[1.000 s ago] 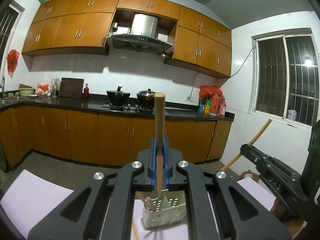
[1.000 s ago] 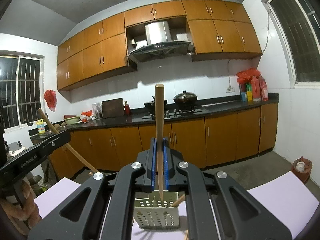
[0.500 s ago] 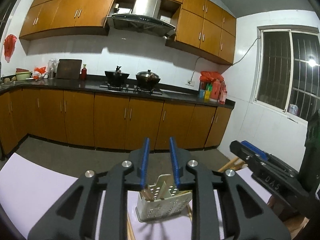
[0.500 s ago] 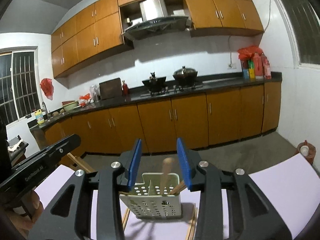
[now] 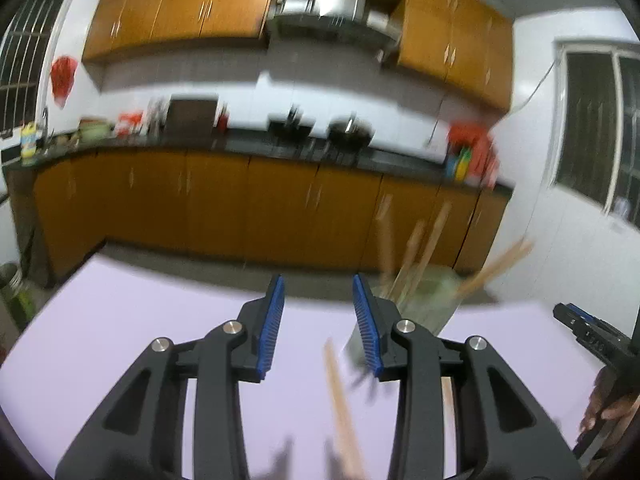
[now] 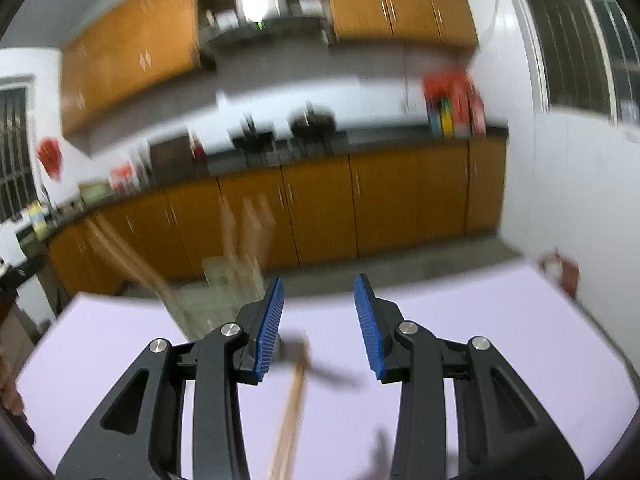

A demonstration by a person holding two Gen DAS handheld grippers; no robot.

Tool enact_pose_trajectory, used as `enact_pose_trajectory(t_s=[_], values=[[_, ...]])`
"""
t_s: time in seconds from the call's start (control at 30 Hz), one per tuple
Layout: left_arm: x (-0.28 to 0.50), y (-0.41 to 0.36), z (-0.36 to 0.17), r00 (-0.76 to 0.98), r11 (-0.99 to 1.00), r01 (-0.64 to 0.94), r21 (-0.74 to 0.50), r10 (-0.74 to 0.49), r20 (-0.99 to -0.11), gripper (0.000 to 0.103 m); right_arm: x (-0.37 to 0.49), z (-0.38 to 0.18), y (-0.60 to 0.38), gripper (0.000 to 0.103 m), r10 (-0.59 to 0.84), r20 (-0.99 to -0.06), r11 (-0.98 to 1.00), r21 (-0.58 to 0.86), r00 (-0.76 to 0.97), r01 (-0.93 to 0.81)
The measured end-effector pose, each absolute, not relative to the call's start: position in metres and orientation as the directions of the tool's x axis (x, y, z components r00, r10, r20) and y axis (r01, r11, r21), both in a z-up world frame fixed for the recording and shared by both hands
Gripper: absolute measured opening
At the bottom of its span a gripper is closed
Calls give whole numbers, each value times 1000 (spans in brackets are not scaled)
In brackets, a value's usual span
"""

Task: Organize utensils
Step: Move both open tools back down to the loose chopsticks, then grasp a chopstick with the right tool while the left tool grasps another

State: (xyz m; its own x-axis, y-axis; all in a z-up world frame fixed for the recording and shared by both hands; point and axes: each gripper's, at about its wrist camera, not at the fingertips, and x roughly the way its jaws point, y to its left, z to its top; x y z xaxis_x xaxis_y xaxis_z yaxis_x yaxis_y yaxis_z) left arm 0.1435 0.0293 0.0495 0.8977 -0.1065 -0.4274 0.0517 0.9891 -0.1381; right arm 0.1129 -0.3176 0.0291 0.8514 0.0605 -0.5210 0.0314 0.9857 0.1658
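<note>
Both views are motion-blurred. A pale perforated utensil holder (image 5: 424,300) stands on the lilac table, with several wooden chopsticks (image 5: 416,248) sticking up out of it. It lies just right of my left gripper (image 5: 318,320), which is open and empty. In the right wrist view the holder (image 6: 224,292) sits left of my right gripper (image 6: 318,320), also open and empty. A loose wooden chopstick (image 5: 340,408) lies on the table between the left fingers; one also lies between the right fingers (image 6: 294,408). The right gripper's tip (image 5: 588,332) shows at the left view's right edge.
The lilac table top (image 5: 140,320) spreads under both grippers, with its far edge facing the kitchen floor. Orange base cabinets (image 5: 240,208) and a dark counter with pots stand behind. A small red-brown pot (image 6: 560,272) sits beyond the table's right corner.
Both grippers let go of their chopsticks, which dropped into the holder. Both have since pulled back and apart, so the holder is now off to one side, and their jaws opened wider.
</note>
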Motion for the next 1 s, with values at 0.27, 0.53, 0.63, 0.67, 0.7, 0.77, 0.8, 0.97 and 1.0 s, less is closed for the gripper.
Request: enact_pose_trajectory(t_s=[0.27,0.53,0.63,0.67,0.7,0.77,0.8,0.97,1.0], values=[[154,29,-60,710,974,61,-218,-196,-677,34,123,-79,-278,17,198,-748,976,212,633,-54],[154,9,-88,651,970,100,-223,-233,-723,29,130,-94,-273,8,110,-778,993,117,618,-29],[156,1,-92,637,969,116,-217,-240,-733,25,130,-92,-287,8,60,-776,994,107,628,38],[157,-1,-92,633,969,121,-216,-243,-735,24,130,-93,-292,8,59,-776,992,115,628,49],[158,-4,-94,629,969,127,-212,-244,-738,24,130,-93,-294,8,57,-775,992,117,629,54],[158,-9,-96,621,971,139,-196,-239,-746,23,128,-92,-295,8,54,-775,993,110,630,50],[158,-12,-98,617,973,142,-184,-232,-752,22,128,-92,-295,8,52,-774,993,106,631,48],[163,-22,-105,603,982,143,-124,-186,-776,19,127,-94,-295,8,50,-771,994,101,635,44],[163,-25,-105,607,985,143,-101,-167,-777,19,129,-94,-295,8,49,-771,994,99,635,43]])
